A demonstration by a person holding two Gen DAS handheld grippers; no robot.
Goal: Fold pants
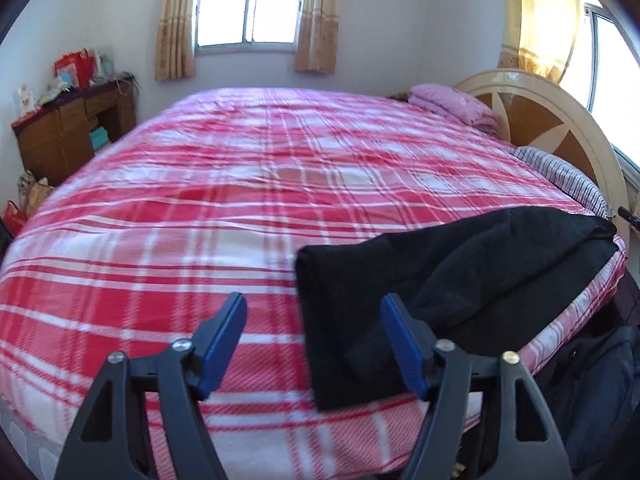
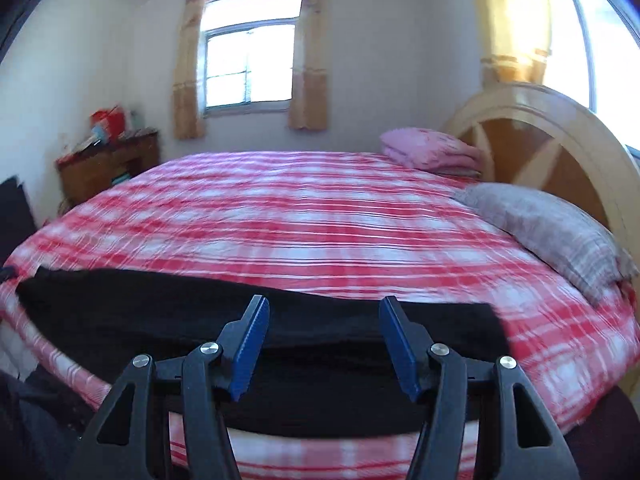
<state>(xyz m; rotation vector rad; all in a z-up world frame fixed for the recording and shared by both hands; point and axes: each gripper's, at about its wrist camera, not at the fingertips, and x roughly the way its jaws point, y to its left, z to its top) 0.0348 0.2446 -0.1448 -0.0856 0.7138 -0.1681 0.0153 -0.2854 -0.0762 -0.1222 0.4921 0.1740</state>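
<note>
The jaws of both the left gripper (image 1: 313, 309) and the right gripper (image 2: 323, 312) stand spread, blue ribbed pads gripping nothing. Just beyond them the black pants (image 1: 460, 280), a soft, fuzzy, folded slab, lie along the near edge of the bed (image 1: 240, 184), on its red-and-white plaid cover. Farther back rest a striped pillow (image 2: 552, 232), a folded pink quilt (image 2: 428, 150) and the curved wooden headboard (image 2: 560, 136).

Bedspread (image 1: 240, 208): red, pink and white plaid. Pants (image 1: 460, 280): plain black. Folded quilt (image 1: 452, 106) at the headboard: pale pink. Pillow (image 2: 552, 236): grey and white stripes. Headboard (image 2: 560, 152): cream frame, orange-brown panels. Curtains (image 1: 176, 20): tan with a darker patterned band. Desk (image 1: 72, 128): brown wood. Gripper pads (image 1: 220, 344): blue, on black fingers. Walls (image 1: 100, 20): white.
</note>
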